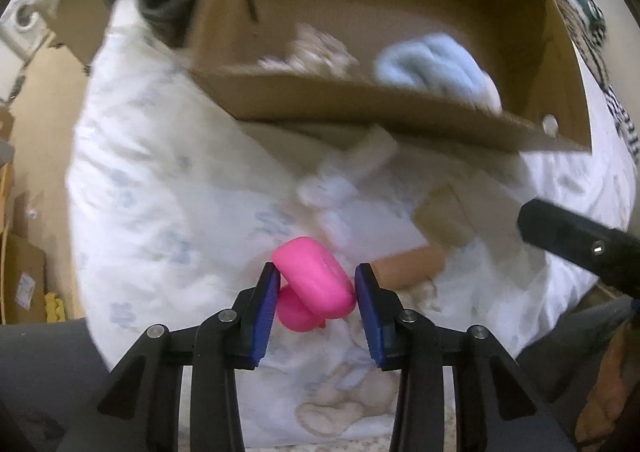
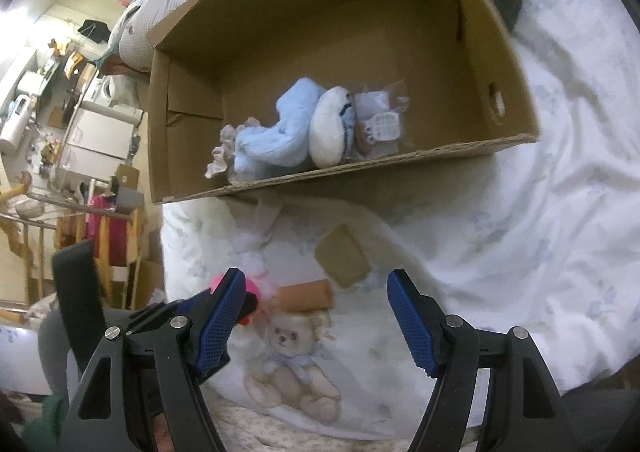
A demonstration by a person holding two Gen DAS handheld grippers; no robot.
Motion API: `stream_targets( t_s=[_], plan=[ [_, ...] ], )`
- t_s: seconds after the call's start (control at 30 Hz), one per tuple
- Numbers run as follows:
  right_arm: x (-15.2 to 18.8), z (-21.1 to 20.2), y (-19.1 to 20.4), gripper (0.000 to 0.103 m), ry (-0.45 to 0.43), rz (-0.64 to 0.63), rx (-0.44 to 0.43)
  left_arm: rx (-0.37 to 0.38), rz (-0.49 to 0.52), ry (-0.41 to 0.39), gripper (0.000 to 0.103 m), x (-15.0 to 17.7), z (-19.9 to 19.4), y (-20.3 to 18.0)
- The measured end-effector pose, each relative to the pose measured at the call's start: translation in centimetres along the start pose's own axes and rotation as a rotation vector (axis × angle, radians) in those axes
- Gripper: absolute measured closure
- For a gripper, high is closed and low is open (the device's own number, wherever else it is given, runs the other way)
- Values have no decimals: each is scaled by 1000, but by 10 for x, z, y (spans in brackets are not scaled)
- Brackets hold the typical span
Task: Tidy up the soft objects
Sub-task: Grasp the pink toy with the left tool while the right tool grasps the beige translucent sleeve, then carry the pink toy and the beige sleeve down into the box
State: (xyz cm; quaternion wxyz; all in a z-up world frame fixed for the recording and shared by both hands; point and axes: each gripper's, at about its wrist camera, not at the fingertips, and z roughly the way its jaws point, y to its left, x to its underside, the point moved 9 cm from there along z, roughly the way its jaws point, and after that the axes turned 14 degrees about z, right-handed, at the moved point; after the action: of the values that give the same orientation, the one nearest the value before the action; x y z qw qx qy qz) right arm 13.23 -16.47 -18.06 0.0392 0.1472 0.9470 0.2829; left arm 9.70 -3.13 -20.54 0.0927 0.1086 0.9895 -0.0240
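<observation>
Cardboard box (image 2: pixel 192 156) on the bed, soft things inside.
It holds a light blue plush (image 2: pixel 276 132), a white plush (image 2: pixel 328 132) and a clear packet (image 2: pixel 380 124). My left gripper (image 1: pixel 316 288) pinches the pink toy (image 1: pixel 316 280) over the quilt (image 1: pixel 160 212); my right gripper (image 2: pixel 316 316) gapes wide, empty.

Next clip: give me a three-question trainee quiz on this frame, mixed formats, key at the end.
1. True or false: the left gripper has the pink soft toy between its pads.
2. Where is the light blue plush? A) on the bedspread B) inside the cardboard box C) in the right gripper
3. Fill in: the right gripper's jaws stand ____ with nothing between them.

Key: 1 true; 2 B; 3 open
</observation>
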Motion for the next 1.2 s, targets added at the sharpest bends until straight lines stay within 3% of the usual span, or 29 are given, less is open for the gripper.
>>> stream_targets(
  t_s=[0.1,0.2,0.33,0.47,0.53,0.73,0.97,1.2],
  plan=[
    [-1,13,4,26,38,18,-11,-23,-40,-34,68,-5,-14,16],
    [-3,28,6,26,50,-13,48,-45,-61,-72,68,-10,-28,30],
    [-2,50,3,44,75,-59,131,-54,-74,-93,68,-13,-36,37],
    [-1,65,-2,44,84,-88,209,-57,-60,-97,68,-12,-37,36],
    [0,70,-2,65,83,-111,235,-51,-58,-94,68,-15,-36,34],
    [3,67,2,86,61,-170,252,-41,-72,-95,68,-18,-33,31],
    [5,42,10,89,21,-164,181,-56,-84,-93,68,-17,-32,36],
    [7,22,5,89,7,-183,171,-71,-82,-97,68,-17,-33,37]
  ],
)
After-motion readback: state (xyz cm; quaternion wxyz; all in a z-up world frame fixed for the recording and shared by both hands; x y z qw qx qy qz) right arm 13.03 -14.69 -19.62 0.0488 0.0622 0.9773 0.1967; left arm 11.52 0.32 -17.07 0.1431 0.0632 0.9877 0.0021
